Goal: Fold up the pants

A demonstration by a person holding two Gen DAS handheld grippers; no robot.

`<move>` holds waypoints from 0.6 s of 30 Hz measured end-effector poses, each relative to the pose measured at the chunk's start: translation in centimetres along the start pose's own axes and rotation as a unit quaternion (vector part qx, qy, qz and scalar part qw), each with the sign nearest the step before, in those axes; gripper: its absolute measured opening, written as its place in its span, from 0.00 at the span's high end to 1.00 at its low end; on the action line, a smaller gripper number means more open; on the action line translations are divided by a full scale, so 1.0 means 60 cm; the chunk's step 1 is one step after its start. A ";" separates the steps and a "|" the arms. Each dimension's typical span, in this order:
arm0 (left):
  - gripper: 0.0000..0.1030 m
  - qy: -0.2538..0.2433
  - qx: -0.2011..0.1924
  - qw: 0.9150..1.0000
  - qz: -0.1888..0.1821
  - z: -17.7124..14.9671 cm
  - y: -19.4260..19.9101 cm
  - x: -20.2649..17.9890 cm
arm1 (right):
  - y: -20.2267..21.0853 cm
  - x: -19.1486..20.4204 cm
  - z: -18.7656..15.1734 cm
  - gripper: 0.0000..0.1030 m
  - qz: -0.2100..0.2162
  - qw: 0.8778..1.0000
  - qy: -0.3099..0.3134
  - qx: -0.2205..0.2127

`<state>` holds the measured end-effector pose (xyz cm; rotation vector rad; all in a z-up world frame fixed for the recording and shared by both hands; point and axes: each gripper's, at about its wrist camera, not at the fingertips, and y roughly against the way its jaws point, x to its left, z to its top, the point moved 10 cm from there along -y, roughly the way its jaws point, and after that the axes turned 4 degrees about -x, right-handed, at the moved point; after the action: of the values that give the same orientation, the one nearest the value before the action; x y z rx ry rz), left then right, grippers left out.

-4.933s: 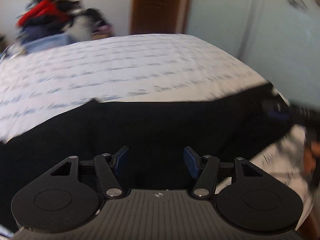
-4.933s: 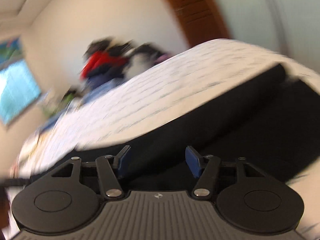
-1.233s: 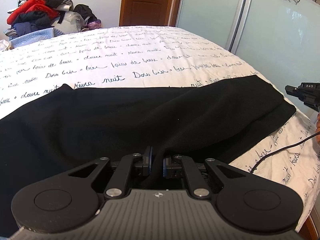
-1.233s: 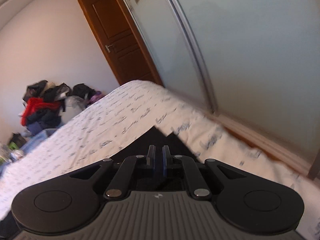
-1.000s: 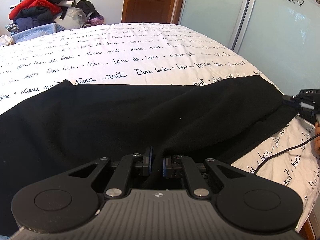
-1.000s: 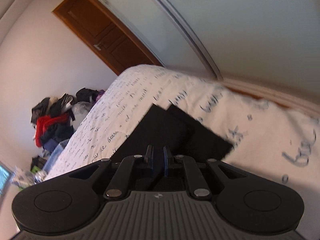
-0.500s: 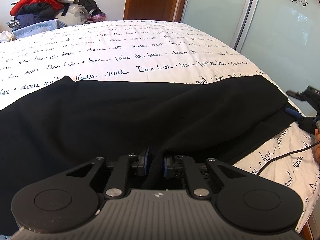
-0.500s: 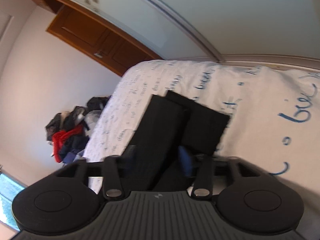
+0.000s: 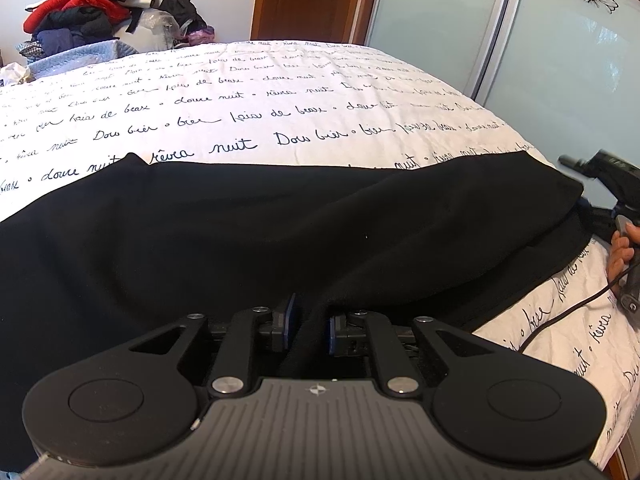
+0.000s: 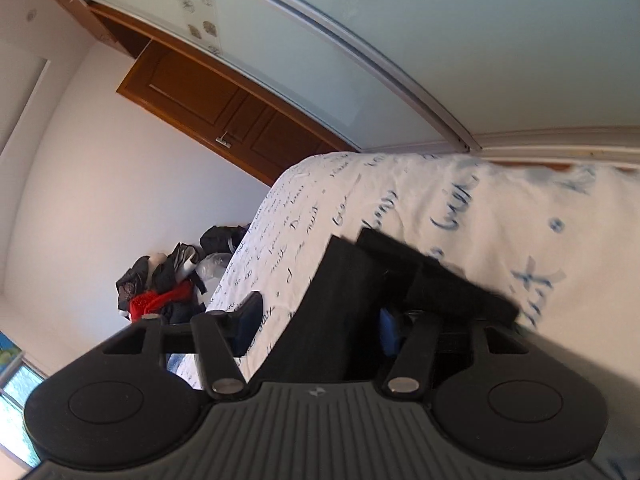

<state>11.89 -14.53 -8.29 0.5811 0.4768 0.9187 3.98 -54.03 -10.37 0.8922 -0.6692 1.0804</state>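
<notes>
Black pants (image 9: 248, 232) lie rumpled, left tongs (image 9: 310, 322) pinching a fold, right tongs (image 10: 320, 320) spread, closing round the leg end.

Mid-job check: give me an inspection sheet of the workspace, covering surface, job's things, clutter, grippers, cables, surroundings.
Surface: bed with white cover printed in dark script.
Job's things: black pants laid across the near part of the bed.
Clutter: heap of clothes beyond the bed's far left corner.
Grippers: left gripper shut on a fold of the pants; right gripper at the pants' end, jaws apart with cloth between them, just been closing.
Cables: black cable runs over the cover near the hand.
Surroundings: wooden door, frosted sliding panels.
</notes>
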 end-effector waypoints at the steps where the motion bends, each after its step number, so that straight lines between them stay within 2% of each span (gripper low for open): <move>1: 0.83 0.001 -0.001 1.000 0.001 0.001 0.000 0.001 | -0.007 -0.003 0.002 0.86 -0.017 1.000 0.005 0.005; 2: 0.82 0.003 -0.002 1.000 0.001 0.001 0.000 0.002 | -0.013 -0.006 0.004 0.94 -0.030 0.999 0.010 0.007; 5: 0.81 0.009 -0.006 1.000 0.004 0.004 -0.001 0.006 | -0.024 0.011 0.015 0.95 -0.037 0.998 0.049 0.006; 7: 0.81 0.015 -0.009 1.000 0.005 0.007 -0.001 0.008 | -0.028 0.051 0.022 0.95 -0.040 0.992 0.119 0.005; 10: 0.81 0.022 -0.020 0.999 0.013 0.012 0.000 0.011 | -0.039 0.139 0.032 0.95 -0.041 0.968 0.246 0.003; 12: 0.81 0.029 -0.034 0.999 0.020 0.018 0.005 0.013 | -0.048 0.201 0.037 0.95 -0.027 0.953 0.302 -0.002; 16: 0.81 0.036 -0.064 0.997 0.027 0.032 0.021 0.016 | -0.029 0.300 0.050 0.95 0.024 0.936 0.349 -0.042; 18: 0.81 0.024 -0.064 0.997 0.022 0.032 0.022 0.011 | -0.004 0.314 0.057 0.95 0.023 0.928 0.364 -0.072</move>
<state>12.61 -13.81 -6.09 0.4560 0.4455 0.9996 10.50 -48.52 6.74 0.2980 -0.1400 1.2789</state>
